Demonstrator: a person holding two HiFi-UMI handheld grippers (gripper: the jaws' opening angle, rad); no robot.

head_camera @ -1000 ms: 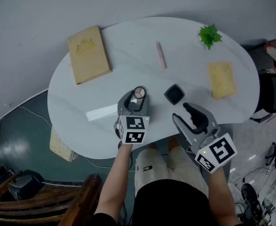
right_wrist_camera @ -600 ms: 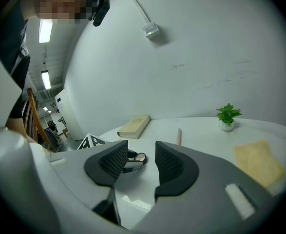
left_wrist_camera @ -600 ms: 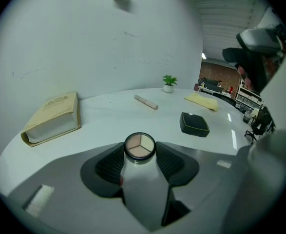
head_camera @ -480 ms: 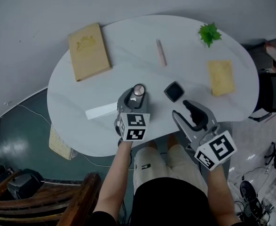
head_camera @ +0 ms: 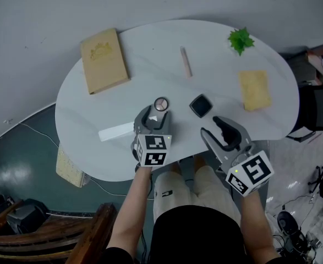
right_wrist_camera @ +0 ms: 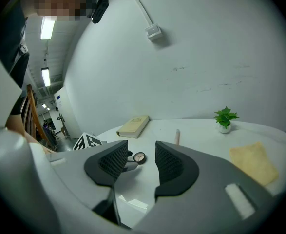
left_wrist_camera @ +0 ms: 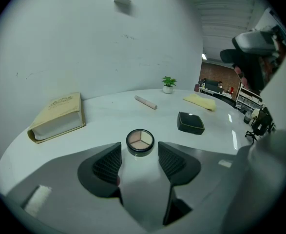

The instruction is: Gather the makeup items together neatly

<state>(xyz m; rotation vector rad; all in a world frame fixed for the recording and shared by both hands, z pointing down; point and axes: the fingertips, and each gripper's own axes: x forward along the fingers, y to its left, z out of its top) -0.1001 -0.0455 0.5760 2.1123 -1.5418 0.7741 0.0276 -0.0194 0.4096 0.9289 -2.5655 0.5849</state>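
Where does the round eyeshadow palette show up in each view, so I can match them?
Head view: round eyeshadow palette near picture centre, left of the black square compact.
Left gripper view: round eyeshadow palette just below picture centre.
Right gripper view: round eyeshadow palette small, below and left of centre.
Shared landmark: the tan book, farther off than it in all three.

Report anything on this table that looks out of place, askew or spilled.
Nothing looks spilled or damaged. The makeup is merely scattered: the pink stick lies alone toward the far side of the table, well away from the round eyeshadow palette and the black compact, which sit apart from each other.
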